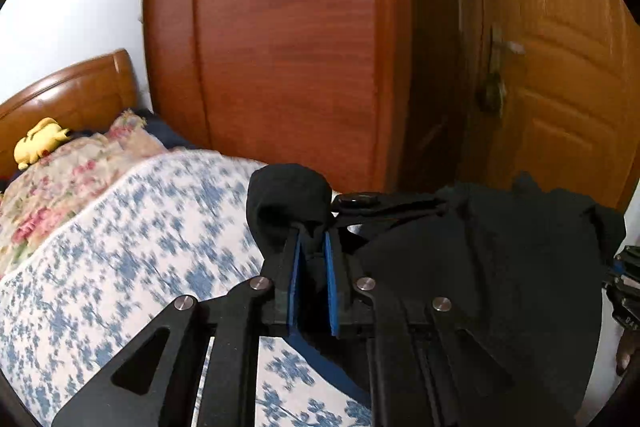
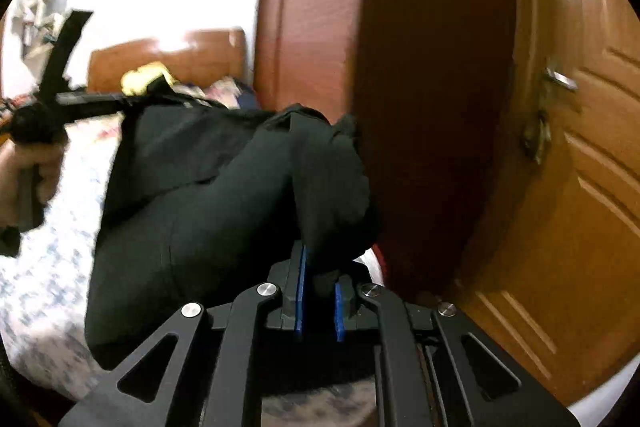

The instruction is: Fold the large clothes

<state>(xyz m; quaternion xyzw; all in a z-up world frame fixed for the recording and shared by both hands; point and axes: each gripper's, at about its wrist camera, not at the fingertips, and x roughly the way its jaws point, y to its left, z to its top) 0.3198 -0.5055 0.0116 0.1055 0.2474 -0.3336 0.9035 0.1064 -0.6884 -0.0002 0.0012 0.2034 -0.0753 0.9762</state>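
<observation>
Both hand-held grippers are clenched on the black garment: the left hand-held gripper [image 1: 312, 247] pinches one bunched corner, the right hand-held gripper [image 2: 320, 275] another. The cloth hangs lifted over the bed [image 1: 120, 227], seemingly being spread; next, probably lay it flat.

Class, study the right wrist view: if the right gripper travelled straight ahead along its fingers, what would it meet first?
Apart from the black garment already clamped in the right gripper, probably the reddish-brown wardrobe directly ahead; depth is unclear.
</observation>
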